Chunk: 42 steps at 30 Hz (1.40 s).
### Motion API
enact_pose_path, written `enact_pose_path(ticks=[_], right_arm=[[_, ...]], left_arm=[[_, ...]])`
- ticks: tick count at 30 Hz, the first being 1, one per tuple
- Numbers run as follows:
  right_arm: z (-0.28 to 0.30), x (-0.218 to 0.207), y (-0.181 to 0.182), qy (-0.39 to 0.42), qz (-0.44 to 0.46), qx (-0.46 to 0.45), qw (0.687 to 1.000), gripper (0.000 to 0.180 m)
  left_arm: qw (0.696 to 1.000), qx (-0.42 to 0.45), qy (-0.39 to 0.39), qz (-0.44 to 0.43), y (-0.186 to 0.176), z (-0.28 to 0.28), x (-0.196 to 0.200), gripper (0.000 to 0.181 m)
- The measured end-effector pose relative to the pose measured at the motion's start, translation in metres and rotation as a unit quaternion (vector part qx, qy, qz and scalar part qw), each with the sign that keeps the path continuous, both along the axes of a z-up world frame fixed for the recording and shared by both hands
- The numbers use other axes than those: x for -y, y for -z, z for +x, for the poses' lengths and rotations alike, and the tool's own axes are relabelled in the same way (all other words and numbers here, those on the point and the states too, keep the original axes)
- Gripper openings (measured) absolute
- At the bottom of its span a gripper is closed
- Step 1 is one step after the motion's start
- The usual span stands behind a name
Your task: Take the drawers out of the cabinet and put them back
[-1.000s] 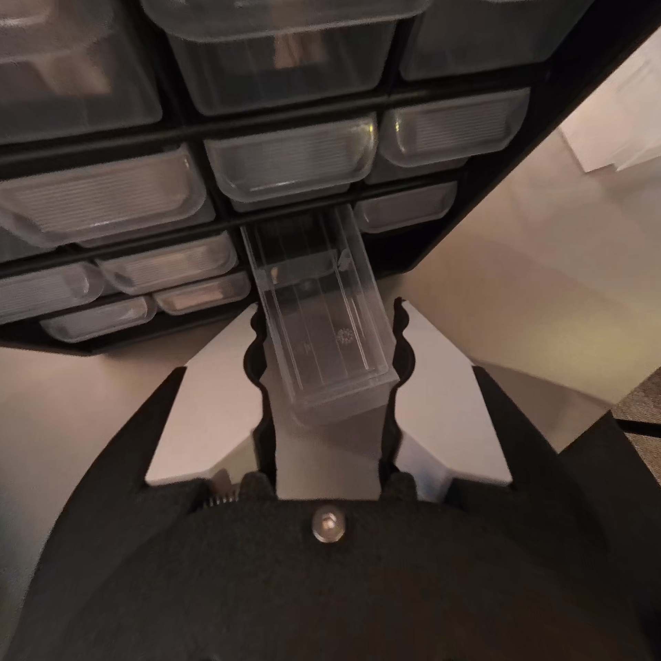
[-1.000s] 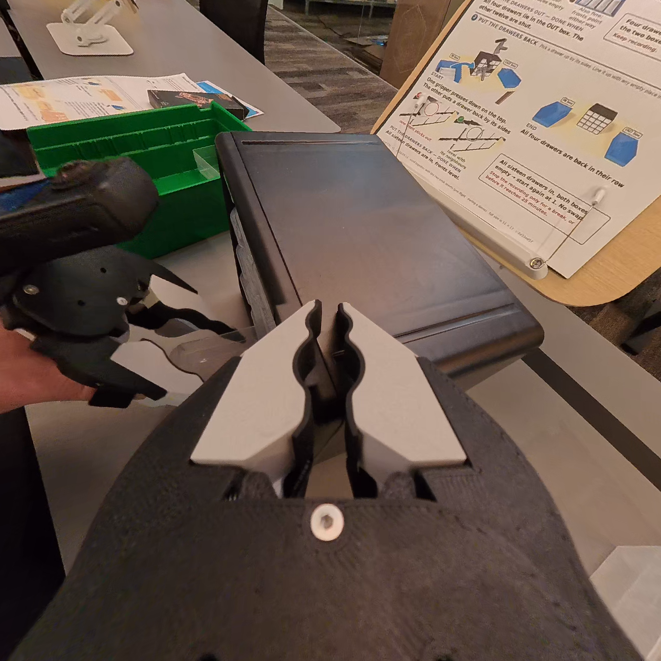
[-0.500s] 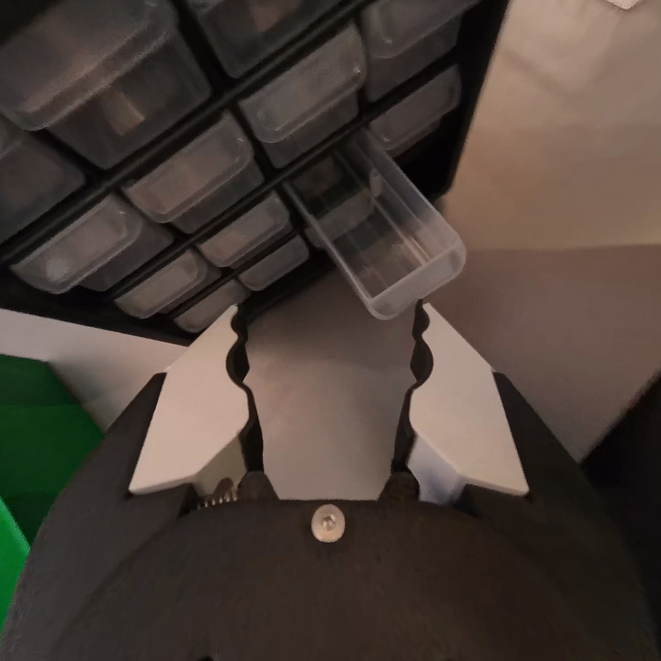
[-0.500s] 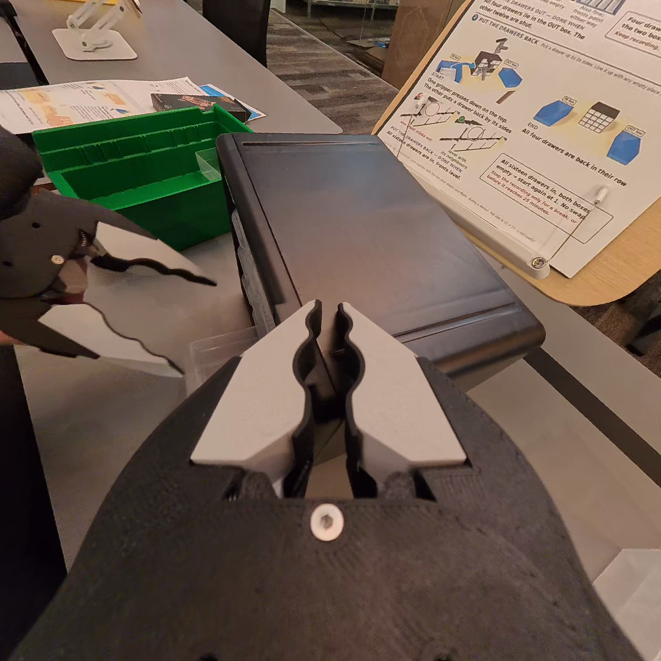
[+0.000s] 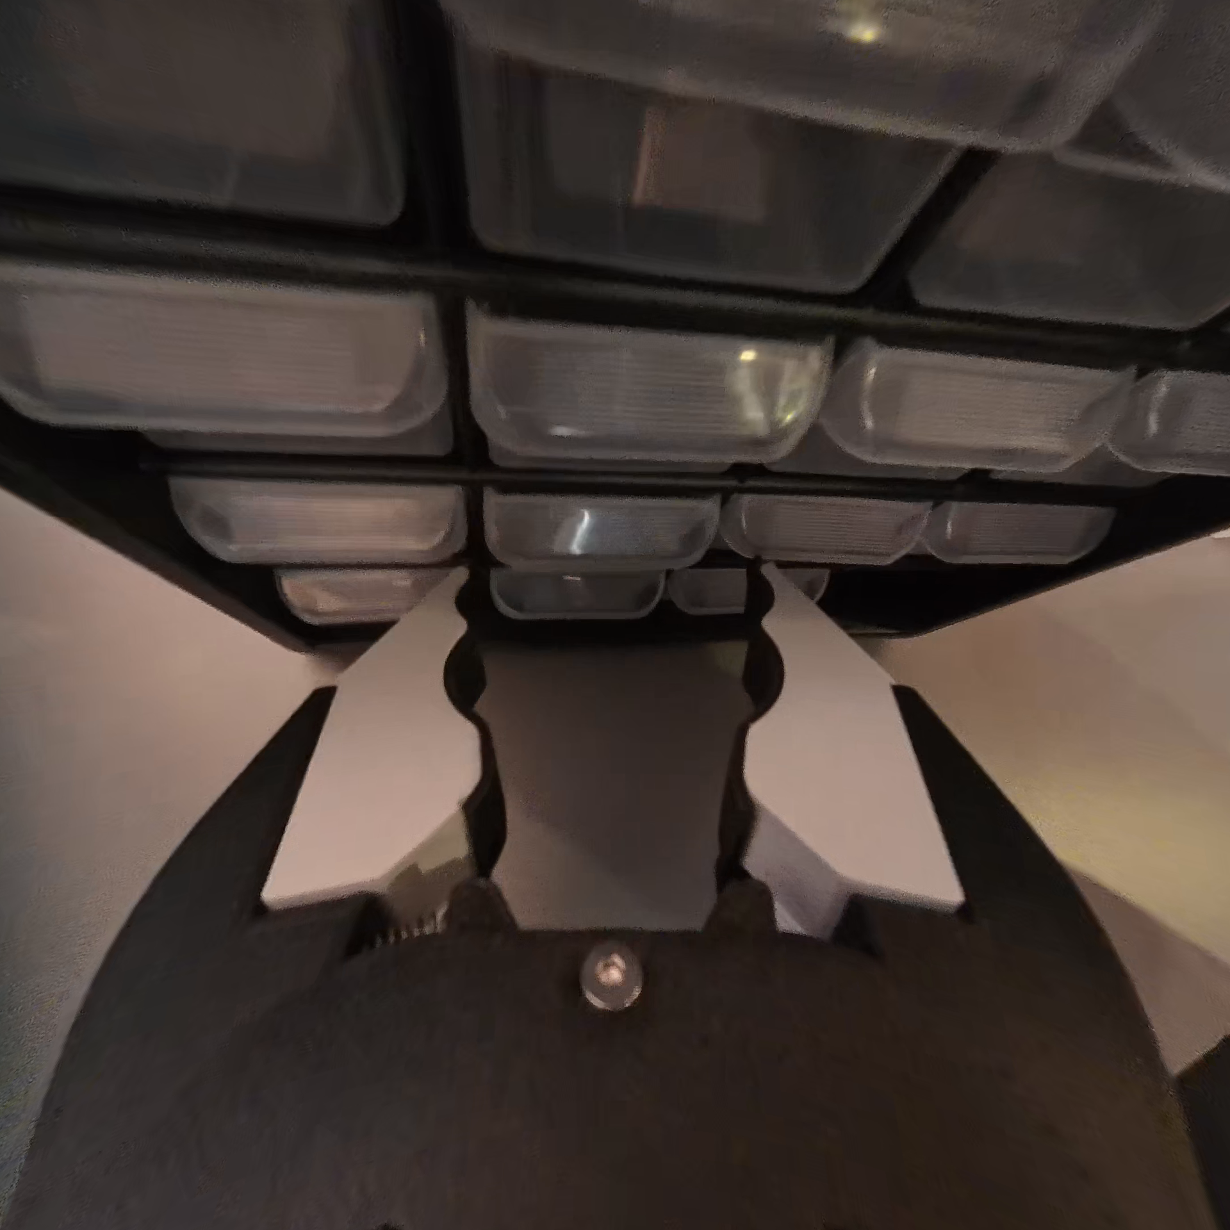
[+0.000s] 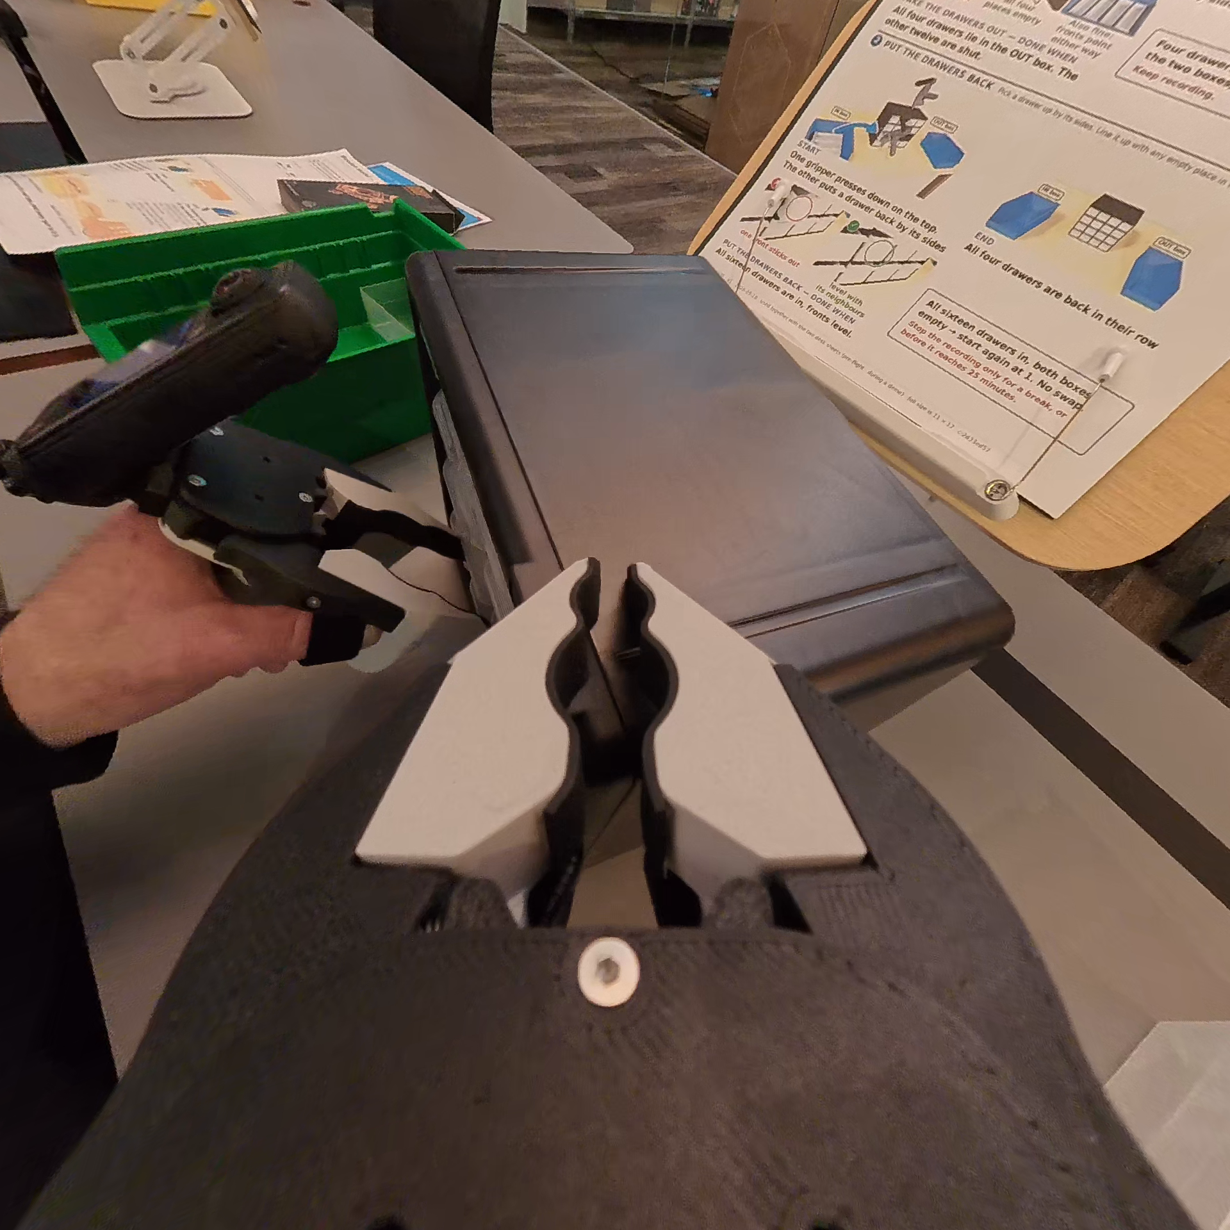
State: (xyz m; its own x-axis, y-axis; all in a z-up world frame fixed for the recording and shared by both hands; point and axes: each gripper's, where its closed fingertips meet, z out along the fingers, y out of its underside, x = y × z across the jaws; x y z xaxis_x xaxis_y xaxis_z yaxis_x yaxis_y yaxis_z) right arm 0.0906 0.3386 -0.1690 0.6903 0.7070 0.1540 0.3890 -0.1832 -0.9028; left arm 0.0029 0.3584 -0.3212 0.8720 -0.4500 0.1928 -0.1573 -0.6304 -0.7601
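The black cabinet [image 5: 599, 293] fills the upper left wrist view with its clear drawers, whose fronts all look shut. My left gripper [image 5: 612, 578] is open and empty, with its tips close to the bottom row on either side of one clear drawer [image 5: 578, 592]. In the right wrist view a hand holds the left gripper [image 6: 426, 566] at the cabinet's front. My right gripper [image 6: 612, 567] is shut and empty, and rests on the front of the cabinet's top [image 6: 699, 426].
A green bin [image 6: 266, 299] stands behind the cabinet's left side with a clear drawer [image 6: 389, 303] in it. A tilted instruction board [image 6: 998, 233] stands to the right. Papers [image 6: 166, 193] and a small white stand [image 6: 173, 80] lie farther back on the grey table [image 6: 219, 765].
The left gripper let go of the half-out drawer, swung away to the left, then came back close to the cabinet front. No drawer sticks out now. The right gripper has stayed put.
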Motion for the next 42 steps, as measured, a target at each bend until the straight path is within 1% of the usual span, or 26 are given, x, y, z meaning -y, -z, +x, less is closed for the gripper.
enact_pose_path(ticks=[1,3,5,8,10,13,14,15,17,18,19,20,21,23,25,28,29,31,32,33,34,35,39,42], right_arm=[[0.000,0.000,0.000,0.001,0.001,-0.001,1.000,0.006],[0.000,-0.001,0.000,0.001,0.001,0.000,1.000,0.006],[0.000,-0.001,0.000,0.000,0.001,-0.002,1.000,0.006],[0.000,0.000,0.000,-0.001,0.000,-0.004,1.000,0.006],[0.000,0.000,0.000,-0.001,0.000,-0.006,1.000,0.006],[0.000,0.000,0.000,-0.001,0.000,-0.006,1.000,0.006],[0.000,0.000,0.000,-0.001,0.000,-0.006,1.000,0.006],[0.000,0.000,0.000,-0.001,-0.001,-0.006,1.000,0.006],[0.000,0.000,0.000,0.000,-0.002,-0.006,1.000,0.006],[0.000,0.000,0.000,0.000,-0.001,-0.006,1.000,0.006],[0.000,0.000,0.000,0.000,-0.001,-0.006,1.000,0.006],[0.000,0.000,0.000,0.001,0.000,-0.006,1.000,0.006],[0.000,0.000,0.000,0.001,0.000,-0.005,1.000,0.006],[0.000,-0.001,0.000,0.001,-0.001,-0.006,1.000,0.006],[0.000,-0.001,0.000,0.001,-0.003,-0.006,1.000,0.006],[0.000,-0.001,0.000,0.002,-0.001,-0.006,1.000,0.006],[0.000,-0.001,0.000,0.002,0.000,-0.006,1.000,0.006],[0.000,-0.001,0.000,0.002,0.001,-0.006,1.000,0.006],[0.000,-0.002,0.000,0.002,0.001,-0.006,1.000,0.006],[0.000,-0.002,0.000,0.002,0.001,-0.006,1.000,0.006],[0.000,-0.002,0.000,0.002,0.001,-0.006,1.000,0.006],[0.000,-0.002,0.000,0.002,0.001,-0.007,1.000,0.007],[0.000,-0.002,0.000,0.002,0.001,-0.011,1.000,0.007],[0.000,-0.002,0.000,0.001,0.002,-0.012,1.000,0.007]], left_arm=[[1.000,0.006,-0.003,-0.005,0.002,0.001,0.000,0.076],[0.999,0.033,-0.004,-0.011,0.003,0.006,0.002,0.070],[0.999,0.041,0.000,-0.015,0.003,0.004,0.006,0.074],[0.999,0.037,0.005,0.023,-0.015,-0.014,0.014,0.070],[0.997,0.013,-0.006,0.076,-0.044,-0.044,0.016,0.065],[0.984,-0.068,-0.062,0.151,-0.098,-0.118,0.001,0.063],[0.980,-0.099,-0.080,0.154,-0.109,-0.147,-0.008,0.063],[0.978,-0.127,-0.093,0.137,-0.113,-0.175,-0.019,0.062],[0.971,-0.190,-0.125,0.081,-0.099,-0.235,-0.047,0.072],[0.972,-0.194,-0.126,0.044,-0.084,-0.256,-0.059,0.069],[0.977,-0.176,-0.122,0.012,-0.070,-0.268,-0.071,0.070],[0.980,-0.158,-0.120,-0.001,-0.059,-0.276,-0.085,0.070],[0.983,-0.144,-0.112,-0.014,-0.048,-0.279,-0.096,0.066],[0.988,-0.104,-0.102,-0.055,-0.026,-0.279,-0.114,0.072],[0.989,-0.090,-0.093,-0.074,-0.009,-0.275,-0.131,0.070],[0.985,-0.112,-0.071,-0.111,0.019,-0.269,-0.146,0.069],[0.985,-0.106,-0.064,-0.124,0.026,-0.264,-0.149,0.068],[0.979,-0.115,-0.063,-0.155,0.041,-0.263,-0.151,0.064],[0.977,-0.122,-0.064,-0.165,0.047,-0.263,-0.152,0.058],[0.977,-0.121,-0.060,-0.165,0.051,-0.261,-0.153,0.048],[0.977,-0.120,-0.050,-0.167,0.054,-0.258,-0.152,0.022],[0.977,-0.126,-0.047,-0.168,0.056,-0.259,-0.151,0.017],[0.977,-0.139,-0.032,-0.160,0.052,-0.261,-0.146,0.016],[0.982,-0.137,-0.007,-0.131,0.029,-0.258,-0.135,0.014]])
